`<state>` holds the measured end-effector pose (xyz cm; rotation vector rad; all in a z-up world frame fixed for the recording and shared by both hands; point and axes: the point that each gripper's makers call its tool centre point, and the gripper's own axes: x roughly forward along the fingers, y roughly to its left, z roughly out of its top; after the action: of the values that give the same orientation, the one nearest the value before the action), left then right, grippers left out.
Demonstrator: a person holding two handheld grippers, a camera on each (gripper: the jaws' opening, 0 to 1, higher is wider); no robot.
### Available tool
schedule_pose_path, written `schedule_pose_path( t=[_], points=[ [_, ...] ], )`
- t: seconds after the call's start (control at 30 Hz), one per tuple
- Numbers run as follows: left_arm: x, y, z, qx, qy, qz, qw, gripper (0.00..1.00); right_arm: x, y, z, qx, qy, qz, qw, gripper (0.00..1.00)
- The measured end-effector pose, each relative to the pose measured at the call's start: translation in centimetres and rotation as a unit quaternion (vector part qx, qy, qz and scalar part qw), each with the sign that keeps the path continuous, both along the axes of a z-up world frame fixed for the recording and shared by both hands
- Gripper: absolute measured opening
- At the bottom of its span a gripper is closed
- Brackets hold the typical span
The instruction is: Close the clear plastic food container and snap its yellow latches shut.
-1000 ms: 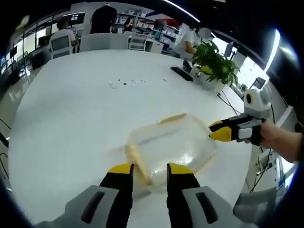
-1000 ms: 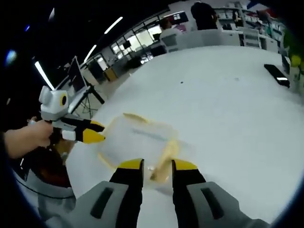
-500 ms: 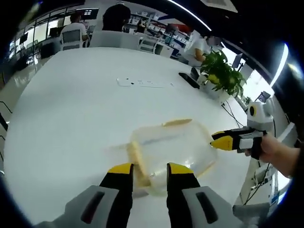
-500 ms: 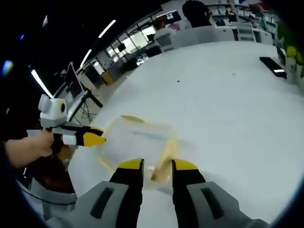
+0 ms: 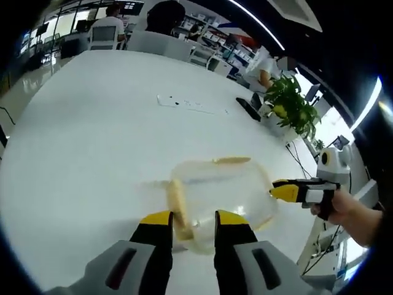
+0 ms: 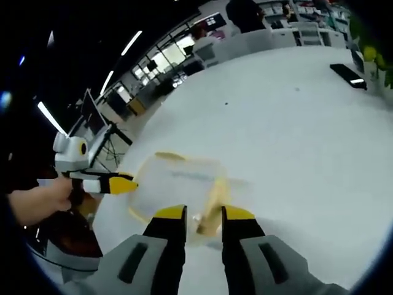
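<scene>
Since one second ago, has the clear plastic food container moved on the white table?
Cannot tell: the container sits near the white table's edge in every frame; only the cameras shifted.

Container [image 5: 224,190] clear smooth plastic, slightly cloudy, with opaque yellow plastic latches [image 5: 179,206]. Table [image 5: 92,141] white, smooth, faintly glossy. Left gripper [image 5: 191,222] tips glossy yellow plastic, body matt grey and black.

A wide white table [image 5: 92,123] stands in a strip-lit office with a potted plant [image 5: 288,101].
</scene>
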<state>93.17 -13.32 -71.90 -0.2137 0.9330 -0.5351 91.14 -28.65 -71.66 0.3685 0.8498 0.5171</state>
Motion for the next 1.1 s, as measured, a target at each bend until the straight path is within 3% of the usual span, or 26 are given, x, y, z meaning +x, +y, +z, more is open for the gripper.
schedule_pose_path(
  t=[0.13,0.17,0.2,0.33,0.5,0.77,0.97,1.1],
  points=[
    [-0.1,-0.1,0.1,0.003,0.0,0.0,1.0,0.17,0.0,0.0,0.0,0.005,0.002,-0.003,1.0,0.18],
    [-0.4,-0.1,0.0,-0.002,0.022,0.018,0.9996,0.16,-0.2,0.0,-0.2,0.007,0.009,-0.003,0.9999,0.17],
    [-0.1,-0.3,0.1,-0.002,0.011,0.003,0.9999,0.15,-0.2,0.0,-0.2,0.008,0.007,-0.003,0.9999,0.17],
    [0.1,-0.6,0.0,0.001,0.012,0.0,0.9999,0.15,-0.2,0.0,-0.5,0.013,0.015,-0.005,0.9998,0.16],
    [0.5,-0.6,-0.2,0.005,0.009,0.0,1.0,0.15,0.1,0.1,-0.9,0.058,0.036,-0.03,0.9972,0.14],
    [0.4,-0.6,-0.2,0.0,0.005,0.0,1.0,0.15,0.0,0.5,-1.2,0.058,0.03,-0.015,0.9978,0.15],
    [0.5,-0.3,-0.4,-0.026,0.023,-0.011,0.9993,0.19,0.1,0.7,-1.0,0.045,0.022,0.001,0.9987,0.2],
    [0.5,-0.5,-0.1,-0.004,-0.002,-0.045,0.999,0.2,-0.2,1.2,-0.6,0.024,0.007,0.031,0.9992,0.26]
  ],
)
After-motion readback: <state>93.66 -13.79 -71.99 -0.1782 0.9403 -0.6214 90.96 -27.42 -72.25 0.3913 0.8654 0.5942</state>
